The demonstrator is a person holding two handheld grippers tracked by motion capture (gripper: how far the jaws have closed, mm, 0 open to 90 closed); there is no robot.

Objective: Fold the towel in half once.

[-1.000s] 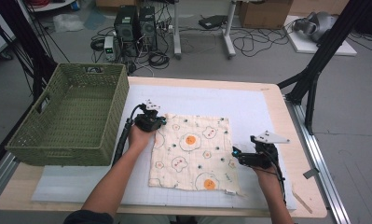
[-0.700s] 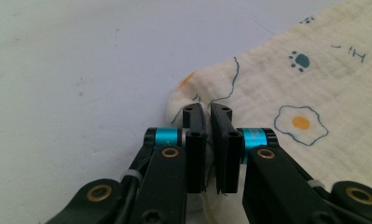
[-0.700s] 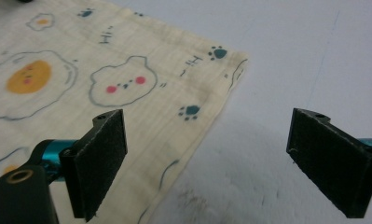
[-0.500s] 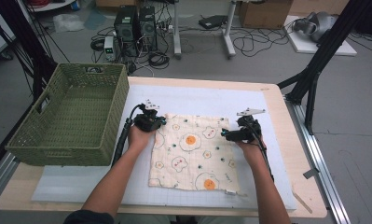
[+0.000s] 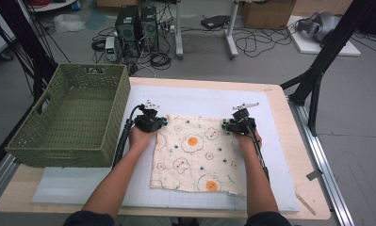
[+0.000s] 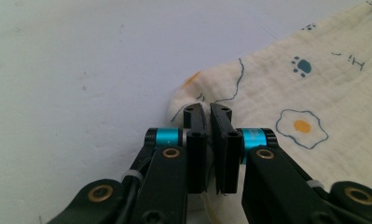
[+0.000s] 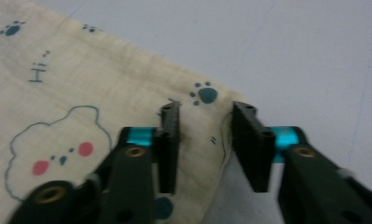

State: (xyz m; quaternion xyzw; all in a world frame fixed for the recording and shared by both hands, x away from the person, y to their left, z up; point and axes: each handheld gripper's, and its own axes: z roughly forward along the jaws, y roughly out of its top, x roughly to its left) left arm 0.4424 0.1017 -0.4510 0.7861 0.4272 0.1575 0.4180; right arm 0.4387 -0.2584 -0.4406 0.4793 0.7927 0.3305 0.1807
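1. On the white mat (image 5: 82, 188) the cloth (image 5: 195, 160) lay flat, right of the basket (image 5: 72, 127).
2. Left gripper (image 5: 150, 123) was pinching the far-left corner tight, probably anchoring it for a fold.
3. Right gripper (image 5: 240, 125) had just been closing over the far-right corner, jaws not quite clamped yet.

**Bench layout: 4 positions**

Mat (image 5: 82, 188) lies on the bench (image 5: 289, 101). Cloth (image 5: 195, 155) lies flat on the mat, centre-right. Basket (image 5: 70, 117) stands at the bench's left end, left of the cloth. Left claw (image 5: 159, 121) at the cloth's far-left corner; right claw (image 5: 225, 125) at its far-right corner.
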